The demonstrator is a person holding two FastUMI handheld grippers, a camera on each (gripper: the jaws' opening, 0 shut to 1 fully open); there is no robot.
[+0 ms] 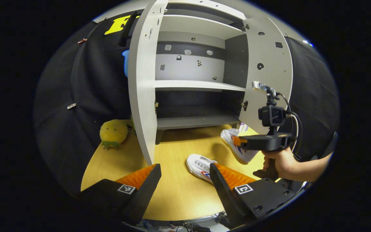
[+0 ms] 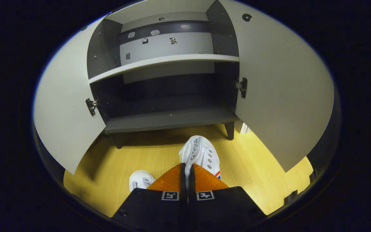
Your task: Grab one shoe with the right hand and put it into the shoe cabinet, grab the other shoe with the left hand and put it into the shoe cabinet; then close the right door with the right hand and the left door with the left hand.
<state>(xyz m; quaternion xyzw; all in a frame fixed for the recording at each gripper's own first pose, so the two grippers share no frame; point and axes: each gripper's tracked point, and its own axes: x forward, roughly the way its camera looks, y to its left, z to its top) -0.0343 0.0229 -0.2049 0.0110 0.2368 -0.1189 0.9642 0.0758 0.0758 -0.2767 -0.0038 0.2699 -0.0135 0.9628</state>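
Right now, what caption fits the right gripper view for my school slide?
Right gripper shut on a white shoe before the open shoe cabinet; the other shoe waits on the table.

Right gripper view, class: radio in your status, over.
Right gripper shut on white sneaker, lifted before open shoe cabinet. Left gripper open, second sneaker on table beside its fingers. Bottom shelf bare, both doors open.

Shoes: two, one [image 1: 201, 167] near the bench's front edge and one [image 1: 238, 145] farther right. Shoe cabinet [image 1: 192, 85]: one, with two doors, left [image 1: 142, 90] and right [image 1: 269, 74], and three shelves visible inside. Plush toy [image 1: 113, 132]: one, at the bench's left edge. Grippers: two, each with two fingers.
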